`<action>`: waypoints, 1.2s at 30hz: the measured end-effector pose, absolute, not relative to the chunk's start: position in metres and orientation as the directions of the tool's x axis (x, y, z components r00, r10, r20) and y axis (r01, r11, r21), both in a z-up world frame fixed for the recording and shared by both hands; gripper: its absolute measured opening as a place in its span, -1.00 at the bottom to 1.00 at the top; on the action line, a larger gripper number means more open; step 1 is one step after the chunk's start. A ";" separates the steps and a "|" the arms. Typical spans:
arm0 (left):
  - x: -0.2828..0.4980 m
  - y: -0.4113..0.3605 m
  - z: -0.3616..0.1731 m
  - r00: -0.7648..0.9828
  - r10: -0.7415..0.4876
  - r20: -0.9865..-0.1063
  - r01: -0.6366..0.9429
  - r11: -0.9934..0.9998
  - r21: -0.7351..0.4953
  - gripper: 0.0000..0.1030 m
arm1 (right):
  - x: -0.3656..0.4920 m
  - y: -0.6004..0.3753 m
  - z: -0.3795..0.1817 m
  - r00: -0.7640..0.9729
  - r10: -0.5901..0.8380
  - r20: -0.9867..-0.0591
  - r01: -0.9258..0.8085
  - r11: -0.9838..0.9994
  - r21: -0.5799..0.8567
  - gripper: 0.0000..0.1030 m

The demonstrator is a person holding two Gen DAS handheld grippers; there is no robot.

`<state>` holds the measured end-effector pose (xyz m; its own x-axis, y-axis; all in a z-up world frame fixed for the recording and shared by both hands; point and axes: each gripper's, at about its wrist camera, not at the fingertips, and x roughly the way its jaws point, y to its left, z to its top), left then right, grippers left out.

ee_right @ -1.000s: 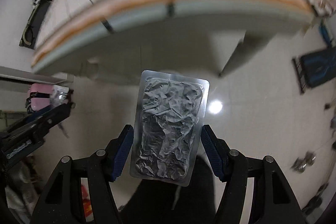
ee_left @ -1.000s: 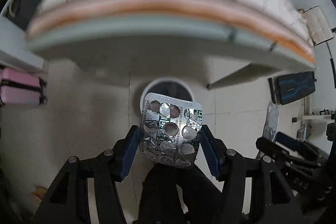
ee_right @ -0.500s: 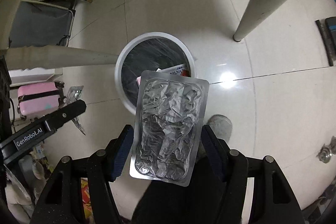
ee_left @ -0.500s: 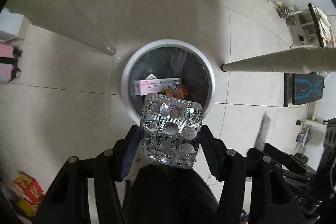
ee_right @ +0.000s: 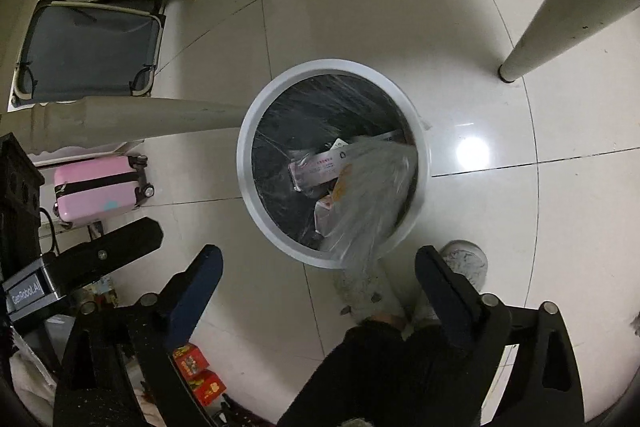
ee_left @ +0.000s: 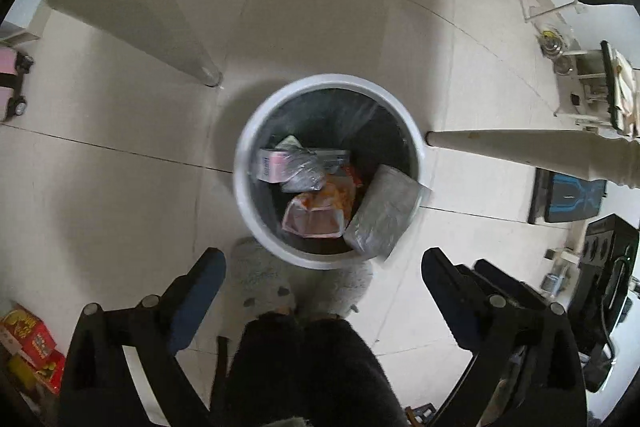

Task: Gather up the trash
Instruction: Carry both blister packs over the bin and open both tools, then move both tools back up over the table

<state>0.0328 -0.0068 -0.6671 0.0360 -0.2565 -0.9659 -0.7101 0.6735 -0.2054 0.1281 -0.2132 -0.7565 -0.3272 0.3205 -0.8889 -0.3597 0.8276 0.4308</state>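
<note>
A round white trash bin (ee_left: 244,203) with a black liner stands on the floor below both grippers; it also shows in the right wrist view (ee_right: 248,183). My left gripper (ee_left: 322,267) is open and empty above it. A silver blister pack (ee_left: 300,169) lies in the bin on a pink box. My right gripper (ee_right: 316,265) is open and empty. A larger silver foil pack (ee_left: 380,215) is in mid-fall at the bin's near right rim, blurred in the right wrist view (ee_right: 368,195). An orange wrapper (ee_left: 320,207) lies in the bin.
White table legs (ee_left: 520,151) (ee_right: 560,7) stand around the bin. The person's slippers (ee_left: 264,279) are just in front of it. A pink suitcase (ee_right: 100,187) and a grey suitcase (ee_right: 88,55) are on the left. Red boxes (ee_left: 28,339) lie on the floor.
Both grippers have opened and let go of their packs. The blister pack now lies in the bin and the foil pack is dropping at its rim. Both cameras tilted further down.
</note>
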 end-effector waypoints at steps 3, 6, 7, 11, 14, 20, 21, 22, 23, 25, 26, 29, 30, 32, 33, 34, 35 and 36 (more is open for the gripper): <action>0.029 -0.010 -0.657 -0.010 -0.166 -0.986 -0.691 0.714 -0.113 0.95 | 0.127 -0.210 -0.750 -0.296 0.281 -0.913 -0.396 0.834 0.385 0.94; 0.021 -0.015 -0.637 -0.042 -0.091 -0.995 -0.673 0.739 -0.039 0.95 | 0.125 -0.207 -0.731 -0.213 0.199 -0.957 -0.474 0.835 0.279 0.94; 0.018 -0.018 -0.628 -0.051 -0.071 -0.996 -0.668 0.744 -0.019 0.94 | 0.125 -0.207 -0.724 -0.196 0.184 -0.963 -0.485 0.835 0.258 0.94; 0.009 -0.025 -0.599 -0.068 -0.026 -0.997 -0.651 0.759 0.025 0.94 | 0.123 -0.210 -0.683 -0.117 0.129 -0.985 -0.528 0.832 0.172 0.95; 0.005 -0.028 -0.565 -0.061 -0.021 -0.998 -0.654 0.756 0.024 0.95 | 0.119 -0.214 -0.651 -0.091 0.107 -0.990 -0.551 0.822 0.140 0.97; 0.006 -0.037 -0.489 -0.022 -0.001 -1.000 -0.648 0.761 0.014 0.95 | 0.108 -0.221 -0.562 -0.075 0.110 -0.991 -0.579 0.804 0.133 0.98; 0.005 -0.038 -0.477 -0.016 0.004 -1.000 -0.646 0.763 0.013 0.95 | 0.107 -0.223 -0.550 -0.073 0.115 -0.991 -0.580 0.803 0.136 0.98; 0.005 -0.039 -0.464 -0.013 0.012 -1.000 -0.644 0.765 0.018 0.95 | 0.106 -0.223 -0.531 -0.070 0.123 -0.990 -0.584 0.800 0.140 0.98; 0.003 -0.040 -0.448 -0.008 0.019 -1.000 -0.643 0.766 0.020 0.95 | 0.105 -0.224 -0.516 -0.063 0.126 -0.990 -0.586 0.799 0.138 0.98; 0.000 -0.040 -0.425 0.003 0.017 -1.000 -0.643 0.766 0.011 0.95 | 0.104 -0.225 -0.478 -0.049 0.137 -0.989 -0.591 0.795 0.140 0.98; -0.002 -0.041 -0.411 0.007 0.021 -1.000 -0.643 0.766 0.012 0.94 | 0.103 -0.226 -0.461 -0.044 0.143 -0.989 -0.591 0.794 0.142 0.98; -0.006 -0.044 -0.372 0.026 0.034 -0.999 -0.631 0.776 0.010 0.95 | 0.099 -0.228 -0.418 -0.027 0.157 -0.987 -0.596 0.790 0.142 0.98; -0.007 -0.044 -0.361 0.029 0.037 -0.999 -0.626 0.780 0.011 0.95 | 0.099 -0.227 -0.397 -0.016 0.159 -0.987 -0.600 0.788 0.137 0.98; -0.008 -0.045 -0.338 0.042 0.045 -0.998 -0.613 0.790 0.010 0.95 | 0.096 -0.227 -0.374 -0.008 0.163 -0.987 -0.604 0.785 0.134 0.98; -0.008 -0.045 -0.329 0.051 0.049 -0.997 -0.609 0.794 0.007 0.95 | 0.094 -0.227 -0.361 -0.005 0.162 -0.987 -0.606 0.784 0.132 0.98; -0.008 -0.045 -0.321 0.058 0.055 -0.997 -0.607 0.794 0.008 0.95 | 0.094 -0.227 -0.347 -0.006 0.164 -0.987 -0.608 0.783 0.133 0.98; -0.006 -0.044 -0.309 0.072 0.062 -0.995 -0.608 0.794 0.006 0.95 | 0.093 -0.226 -0.335 -0.010 0.171 -0.985 -0.605 0.783 0.142 0.98; -0.004 -0.043 -0.301 0.085 0.069 -0.994 -0.609 0.794 0.003 0.95 | 0.094 -0.227 -0.323 -0.013 0.180 -0.984 -0.602 0.784 0.152 0.98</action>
<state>-0.0039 -0.0431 -0.3009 0.0852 0.0686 -0.9940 -0.6085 0.7935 0.0026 0.0936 -0.2268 -0.3234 -0.0132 0.1801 -0.9836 -0.6021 0.7839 0.1516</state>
